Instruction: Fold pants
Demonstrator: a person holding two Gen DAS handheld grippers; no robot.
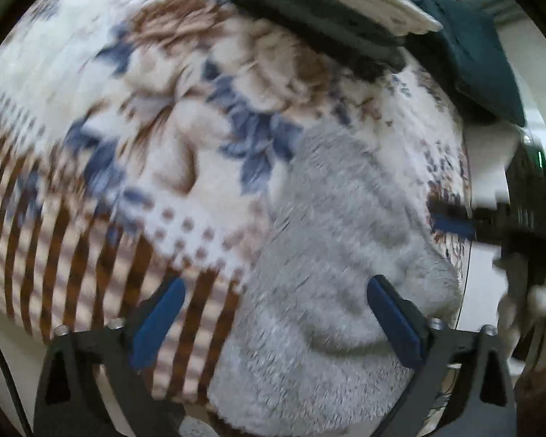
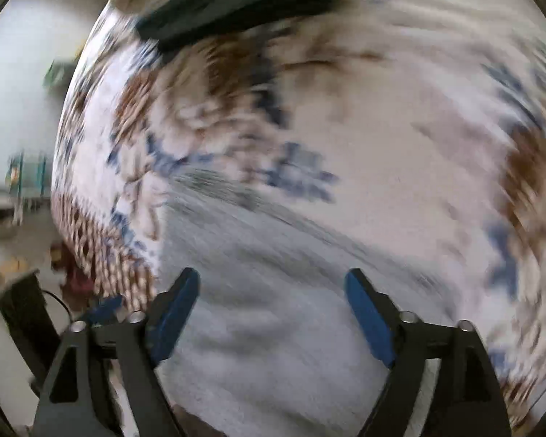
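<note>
Fuzzy grey pants (image 1: 331, 255) lie bunched on a floral blanket (image 1: 127, 109). My left gripper (image 1: 276, 284) is open just above them, its right finger (image 1: 393, 317) over the grey fabric and its left finger (image 1: 160, 320) over the striped blanket border. In the blurred right wrist view the same grey pants (image 2: 273, 291) fill the lower middle. My right gripper (image 2: 273, 276) is open above them and holds nothing. The right gripper also shows at the right edge of the left wrist view (image 1: 455, 225), beside the pants.
A stack of folded clothes, dark, cream and teal (image 1: 364, 11), sits at the blanket's far side; it also shows in the right wrist view (image 2: 236, 0). The blanket's edge (image 1: 466, 182) drops to a pale floor. Small items (image 2: 25, 178) lie on the floor to the left.
</note>
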